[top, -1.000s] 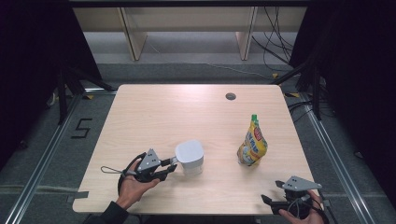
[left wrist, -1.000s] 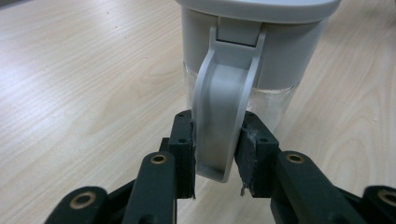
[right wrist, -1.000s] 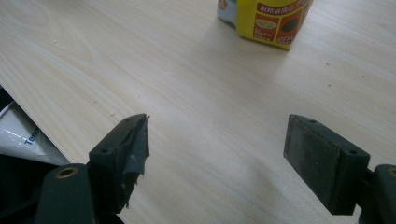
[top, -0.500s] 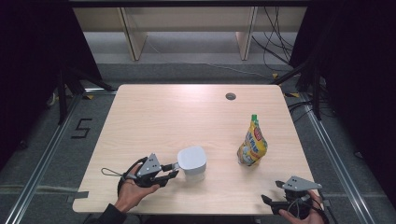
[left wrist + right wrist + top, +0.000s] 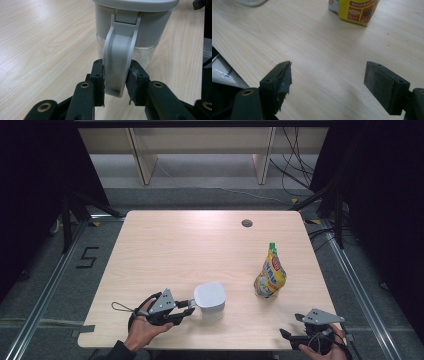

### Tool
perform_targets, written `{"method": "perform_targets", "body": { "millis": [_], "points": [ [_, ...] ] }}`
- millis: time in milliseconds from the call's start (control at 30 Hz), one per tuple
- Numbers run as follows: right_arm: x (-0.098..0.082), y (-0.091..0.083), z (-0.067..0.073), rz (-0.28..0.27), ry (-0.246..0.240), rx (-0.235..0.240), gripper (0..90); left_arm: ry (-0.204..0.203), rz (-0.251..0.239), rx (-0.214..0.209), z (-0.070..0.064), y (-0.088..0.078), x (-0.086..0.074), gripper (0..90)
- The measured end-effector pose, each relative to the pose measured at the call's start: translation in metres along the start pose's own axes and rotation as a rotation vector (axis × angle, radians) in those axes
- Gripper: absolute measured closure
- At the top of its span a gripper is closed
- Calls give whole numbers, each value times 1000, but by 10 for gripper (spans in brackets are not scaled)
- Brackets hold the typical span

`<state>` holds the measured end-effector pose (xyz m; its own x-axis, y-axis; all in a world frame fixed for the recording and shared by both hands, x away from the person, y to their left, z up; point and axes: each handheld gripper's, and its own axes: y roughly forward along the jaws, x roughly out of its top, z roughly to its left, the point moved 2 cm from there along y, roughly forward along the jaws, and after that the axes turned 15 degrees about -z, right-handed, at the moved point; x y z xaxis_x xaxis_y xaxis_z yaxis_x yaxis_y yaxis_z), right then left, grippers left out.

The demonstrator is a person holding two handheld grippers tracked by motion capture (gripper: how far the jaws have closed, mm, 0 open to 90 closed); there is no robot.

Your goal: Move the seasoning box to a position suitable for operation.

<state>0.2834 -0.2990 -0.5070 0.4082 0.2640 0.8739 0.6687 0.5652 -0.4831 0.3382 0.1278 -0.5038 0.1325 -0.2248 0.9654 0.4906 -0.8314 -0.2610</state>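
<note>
At about 7 o'clock on the wooden table (image 5: 165,245), close to the near edge, the person's left hand (image 5: 142,327) held the left gripper (image 5: 187,309). Its two black jaws were squeezed tight on the grey handle (image 5: 117,65) of a jug (image 5: 210,301). The jug had a grey lid and a clear lower part, and it stood upright on the table right in front of that gripper. In the left gripper view, the handle curved down from the lid and sat between the two pads (image 5: 98,82), touching both. At about 5 o'clock, right at the near edge, the right hand (image 5: 325,351) held the right gripper (image 5: 290,336). Its jaws were wide apart with nothing between them, just bare wood below. The pad on one jaw looked torn and ragged. A little farther in, at about 4 o'clock, a yellow pouch (image 5: 270,275) with a green cap stood upright, well apart from the jug. Far back, at about 1 o'clock, there was a small round hole (image 5: 247,223) in the table top.
</note>
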Motion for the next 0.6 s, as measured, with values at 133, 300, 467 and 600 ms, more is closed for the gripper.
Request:
{"method": "perform_targets", "body": {
  "millis": [133,300,467,600],
  "points": [
    [0,0,0,0,-2,-3,232,-2,-6,-10,-4,4,2,687],
    [0,0,-1,-4,-12,-4,232,-8,-2,-17,-5,7,2,687],
    [0,-2,-2,-6,-20,-16,232,-1,-2,-12,-3,8,4,687],
    [0,-2,-1,-3,-16,-13,232,9,-7,-26,-1,12,3,687]
  ]
}}
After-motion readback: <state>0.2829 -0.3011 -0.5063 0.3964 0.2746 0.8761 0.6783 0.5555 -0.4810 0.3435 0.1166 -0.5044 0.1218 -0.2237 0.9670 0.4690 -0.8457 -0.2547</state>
